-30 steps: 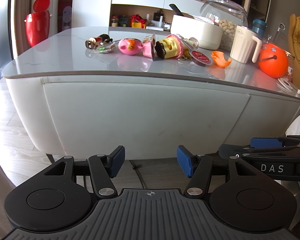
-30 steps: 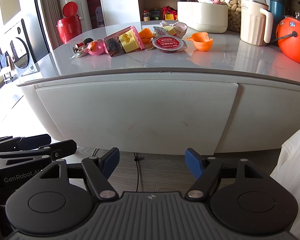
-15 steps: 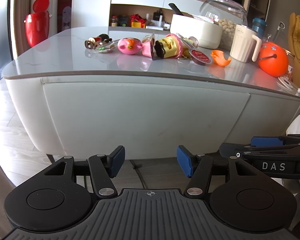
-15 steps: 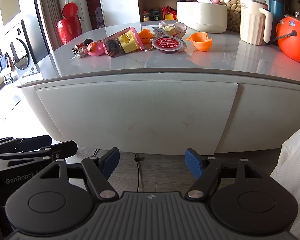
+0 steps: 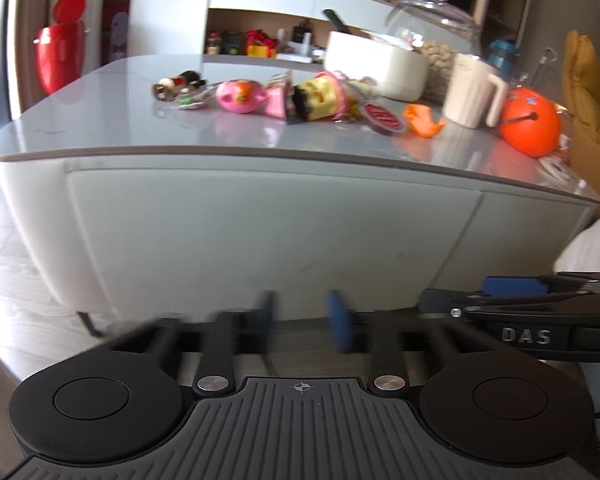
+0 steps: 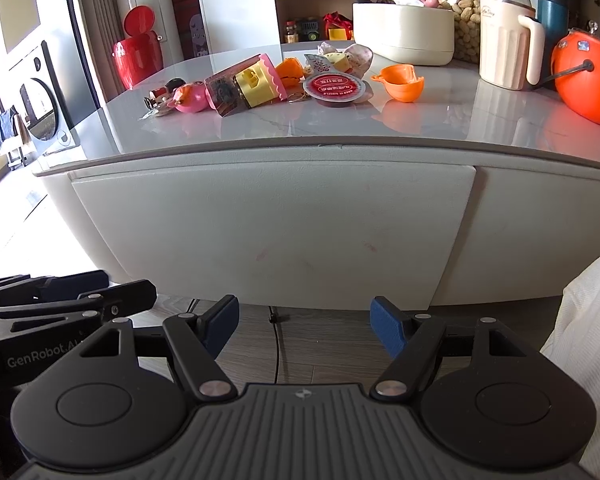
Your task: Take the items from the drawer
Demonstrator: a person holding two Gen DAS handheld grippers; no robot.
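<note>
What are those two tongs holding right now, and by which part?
Nothing. The left tongs and right tongs are both open and empty, in front of the closed drawer.

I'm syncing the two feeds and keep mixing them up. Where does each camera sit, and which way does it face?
Left wrist: behind the left hand-held gripper, low, facing the closed drawer front; the right hand-held gripper juts in at its right.
Right wrist: behind the right hand-held gripper, same heading; the left hand-held gripper shows at lower left, white clothing at right.
Shared: drawer front, toy-strewn tabletop, orange cup.
</note>
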